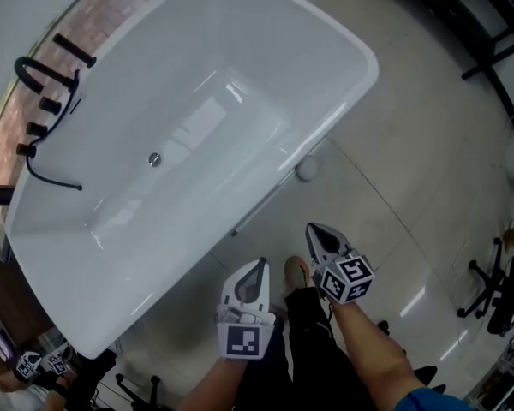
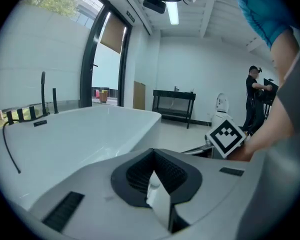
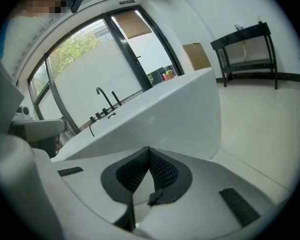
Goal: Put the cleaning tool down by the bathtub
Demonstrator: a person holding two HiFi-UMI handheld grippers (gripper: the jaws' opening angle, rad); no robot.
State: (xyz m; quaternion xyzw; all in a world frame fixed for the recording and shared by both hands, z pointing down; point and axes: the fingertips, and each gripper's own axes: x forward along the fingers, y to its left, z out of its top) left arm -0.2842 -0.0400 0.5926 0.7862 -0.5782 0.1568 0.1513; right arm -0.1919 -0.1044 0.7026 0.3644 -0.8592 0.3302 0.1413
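Tub: big white bathtub (image 1: 367, 68) fills the far left of the head view, and black taps (image 1: 47, 84) stand on its far left edge.
Cleaning tool: small and hard to see, but the cleaning tool (image 1: 301, 172) looks like a thin stick with a pale round head. It lies flat on the floor (image 1: 411, 178), just beside the tub's near right wall.
Which way it runs: the stick follows the tub wall from near left to far right. The round head is at the far right end.
Left gripper: left gripper (image 1: 259, 268) has its jaws pressed together with nothing in them. It is held up over the floor, near the person's legs.
Right gripper: right gripper (image 1: 317, 232) also has its jaws together, and they are empty.
Who is closer: the tool lies farther away than both grippers. The right one is nearer to it and points about toward its round head.
Job: looks done to me, since the tool is down by the tub and no gripper holds it.
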